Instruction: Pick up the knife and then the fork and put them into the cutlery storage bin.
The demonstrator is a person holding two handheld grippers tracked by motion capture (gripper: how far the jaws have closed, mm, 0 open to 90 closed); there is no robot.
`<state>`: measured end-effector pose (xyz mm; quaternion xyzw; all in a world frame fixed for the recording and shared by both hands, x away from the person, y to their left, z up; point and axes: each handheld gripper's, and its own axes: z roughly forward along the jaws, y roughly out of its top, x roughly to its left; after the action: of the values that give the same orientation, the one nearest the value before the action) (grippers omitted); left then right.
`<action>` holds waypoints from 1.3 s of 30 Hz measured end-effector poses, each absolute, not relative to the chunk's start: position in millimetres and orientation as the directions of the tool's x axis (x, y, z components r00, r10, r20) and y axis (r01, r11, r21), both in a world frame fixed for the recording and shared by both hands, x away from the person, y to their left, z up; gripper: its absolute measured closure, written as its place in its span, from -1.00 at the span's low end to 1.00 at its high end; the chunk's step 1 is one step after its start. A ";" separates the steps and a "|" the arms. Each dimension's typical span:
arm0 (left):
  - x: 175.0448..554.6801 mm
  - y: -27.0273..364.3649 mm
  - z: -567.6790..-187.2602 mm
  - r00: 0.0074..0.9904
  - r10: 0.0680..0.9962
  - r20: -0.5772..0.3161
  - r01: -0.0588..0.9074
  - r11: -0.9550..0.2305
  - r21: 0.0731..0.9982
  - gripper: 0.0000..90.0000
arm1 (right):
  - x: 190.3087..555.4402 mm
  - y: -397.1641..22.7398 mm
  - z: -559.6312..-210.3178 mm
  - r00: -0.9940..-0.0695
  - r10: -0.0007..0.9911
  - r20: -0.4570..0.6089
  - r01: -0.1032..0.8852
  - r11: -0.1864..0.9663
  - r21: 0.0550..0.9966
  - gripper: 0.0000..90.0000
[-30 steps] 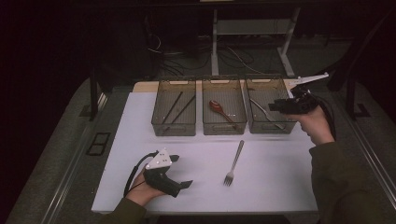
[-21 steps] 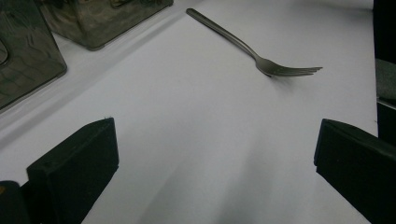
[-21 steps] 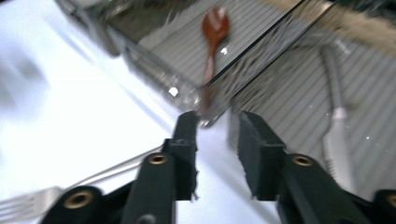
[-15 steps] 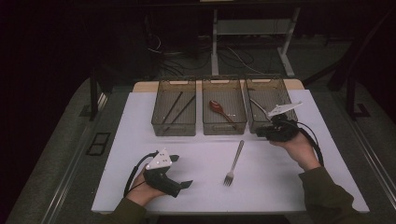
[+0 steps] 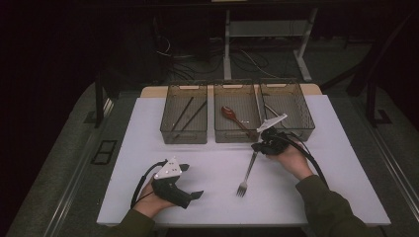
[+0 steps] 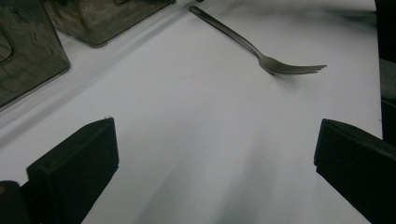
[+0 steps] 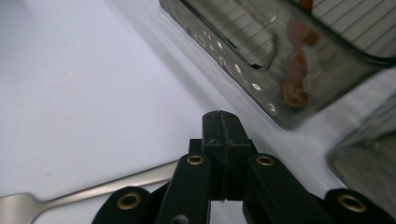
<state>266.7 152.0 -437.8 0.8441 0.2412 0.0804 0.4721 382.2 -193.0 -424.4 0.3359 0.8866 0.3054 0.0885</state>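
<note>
right gripper (image 5: 261,146), jaws shut and empty over the fork (image 5: 248,170) handle, should reopen to straddle it before pinching; left gripper (image 5: 190,183) rests wide open.

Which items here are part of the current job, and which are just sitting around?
In play:
- fork on the white table
- right gripper, jaws shut, at the fork's handle end
- right bin, nearest that gripper; probably where the fork goes

Lying about:
- left bin holding dark sticks
- middle bin with a reddish spoon
- left gripper, open, resting on the table
</note>
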 end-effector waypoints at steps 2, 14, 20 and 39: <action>267.0 152.5 -437.9 0.871 0.482 -0.094 0.332 -0.437 0.836 -1.00 | 383.5 -189.5 -427.9 -0.763 0.644 0.052 0.542 0.594 0.594 1.00; 268.0 151.5 -439.3 0.874 0.477 -0.095 0.333 -0.443 0.833 -1.00 | 380.5 -187.4 -434.2 -0.774 0.633 0.017 0.544 0.651 0.530 1.00; 267.2 151.2 -438.9 0.875 0.475 -0.093 0.330 -0.445 0.833 -1.00 | 372.6 -198.3 -432.4 -0.770 0.638 0.006 0.554 0.663 0.505 1.00; 265.8 150.1 -437.7 0.876 0.474 -0.088 0.326 -0.447 0.833 -1.00 | 334.1 -237.0 -428.9 -0.781 0.622 0.053 0.577 0.687 0.443 1.00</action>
<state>265.8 150.1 -437.7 0.8470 0.2361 0.0789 0.4696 334.1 -237.0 -428.9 0.3268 0.9169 0.2233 0.0506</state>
